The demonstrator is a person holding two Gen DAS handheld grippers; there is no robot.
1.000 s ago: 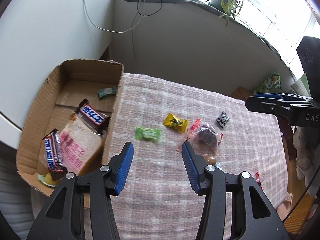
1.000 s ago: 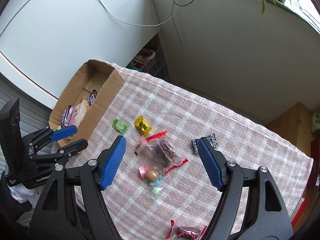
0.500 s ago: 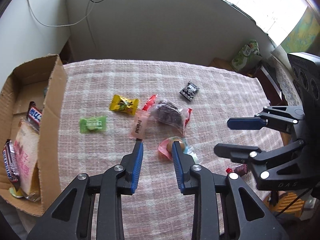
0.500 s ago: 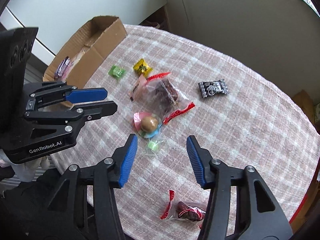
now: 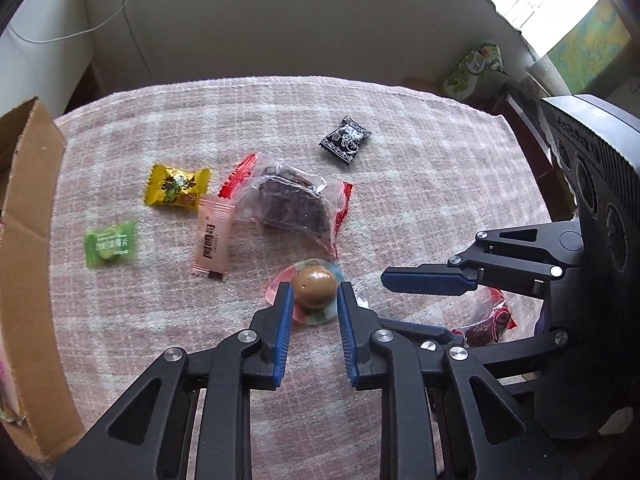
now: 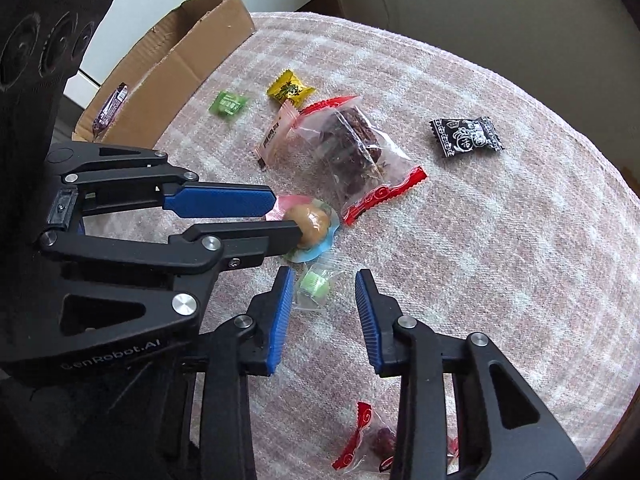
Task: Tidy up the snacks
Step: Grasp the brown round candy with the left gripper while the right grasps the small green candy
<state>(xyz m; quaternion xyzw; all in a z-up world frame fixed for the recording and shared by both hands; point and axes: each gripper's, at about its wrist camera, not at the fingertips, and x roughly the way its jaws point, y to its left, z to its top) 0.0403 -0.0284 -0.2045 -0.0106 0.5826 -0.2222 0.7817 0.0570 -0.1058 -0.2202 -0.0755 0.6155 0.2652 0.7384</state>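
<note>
Round brown candy [image 5: 314, 289] between the left claw's fingers

The left claw [image 5: 311, 294] brackets the candy on the checked surface [image 5: 420, 208], fingers narrowed but not visibly clamped. The right claw [image 6: 325, 286] is released, straddling a small green sweet [image 6: 315, 285] (clear wrapper). The cardboard box [image 6: 176, 60] sits at the surface's edge.

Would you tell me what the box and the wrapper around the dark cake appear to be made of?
Box: corrugated cardboard, matte brown, with a ragged torn edge along its wall. Cake wrapper: likely thin clear plastic film, glossy and crinkled, the dark cake visible through it, with printed red crimped ends.
</note>
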